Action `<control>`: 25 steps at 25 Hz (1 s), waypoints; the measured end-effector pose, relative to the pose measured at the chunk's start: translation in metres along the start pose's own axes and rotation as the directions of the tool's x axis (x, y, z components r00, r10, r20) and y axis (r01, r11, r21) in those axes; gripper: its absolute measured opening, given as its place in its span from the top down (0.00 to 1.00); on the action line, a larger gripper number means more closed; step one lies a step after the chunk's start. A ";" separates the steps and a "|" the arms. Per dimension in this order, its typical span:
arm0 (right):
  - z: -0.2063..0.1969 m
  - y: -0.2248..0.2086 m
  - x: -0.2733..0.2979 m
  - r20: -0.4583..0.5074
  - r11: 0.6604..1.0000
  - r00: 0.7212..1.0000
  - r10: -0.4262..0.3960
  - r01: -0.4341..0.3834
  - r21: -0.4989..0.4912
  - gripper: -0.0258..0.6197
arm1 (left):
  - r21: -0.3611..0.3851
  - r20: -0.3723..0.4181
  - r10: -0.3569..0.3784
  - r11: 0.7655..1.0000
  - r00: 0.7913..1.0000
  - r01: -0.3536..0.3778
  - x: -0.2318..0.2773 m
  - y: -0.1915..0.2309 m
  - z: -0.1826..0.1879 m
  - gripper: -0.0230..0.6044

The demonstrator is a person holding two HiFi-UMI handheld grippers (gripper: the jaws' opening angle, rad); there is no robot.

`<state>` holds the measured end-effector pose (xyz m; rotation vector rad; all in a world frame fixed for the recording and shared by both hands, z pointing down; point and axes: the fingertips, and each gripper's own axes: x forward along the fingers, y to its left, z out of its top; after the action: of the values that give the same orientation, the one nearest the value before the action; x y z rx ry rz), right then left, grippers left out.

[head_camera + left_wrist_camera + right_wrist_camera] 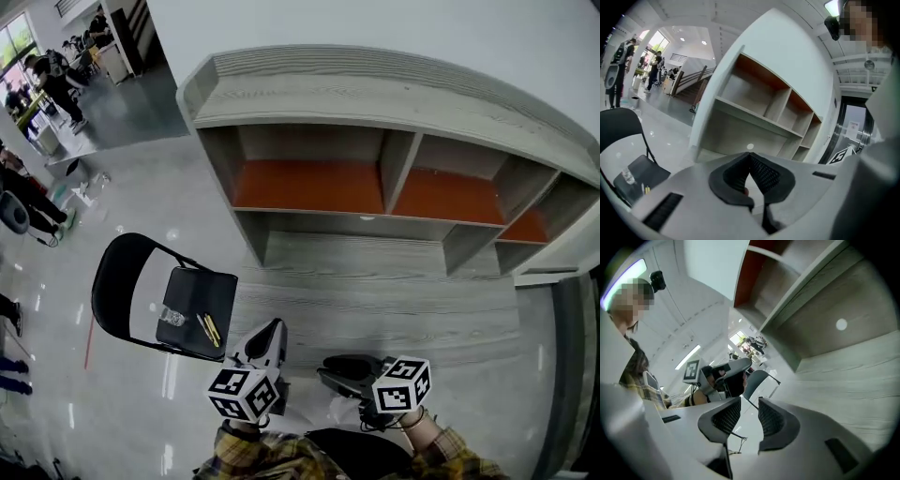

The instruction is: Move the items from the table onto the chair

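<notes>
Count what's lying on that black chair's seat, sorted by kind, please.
On the chair seat:
Slim yellow sticks, pens or pencils, too small to tell: 2
Clear plastic item: 1
Total: 3

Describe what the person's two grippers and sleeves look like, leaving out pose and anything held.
The left gripper and right gripper both have light grey moulded shells with dark, mesh-textured pads. Each carries a marker cube printed with black-and-white square patterns. The sleeves are plaid, yellow with dark checks.
</notes>
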<state>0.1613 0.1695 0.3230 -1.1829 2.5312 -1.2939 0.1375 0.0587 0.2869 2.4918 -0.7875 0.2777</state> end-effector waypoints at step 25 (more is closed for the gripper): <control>0.090 -0.052 -0.243 0.391 0.831 0.805 -0.447 0.535 -0.152 0.93 | 0.134 -0.139 -0.297 0.940 0.945 0.315 0.082 -0.214 -0.022 0.96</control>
<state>0.3974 0.2504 0.2363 -2.0328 2.2507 -0.7234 0.3277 0.1815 0.2458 2.6677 -0.3319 0.3802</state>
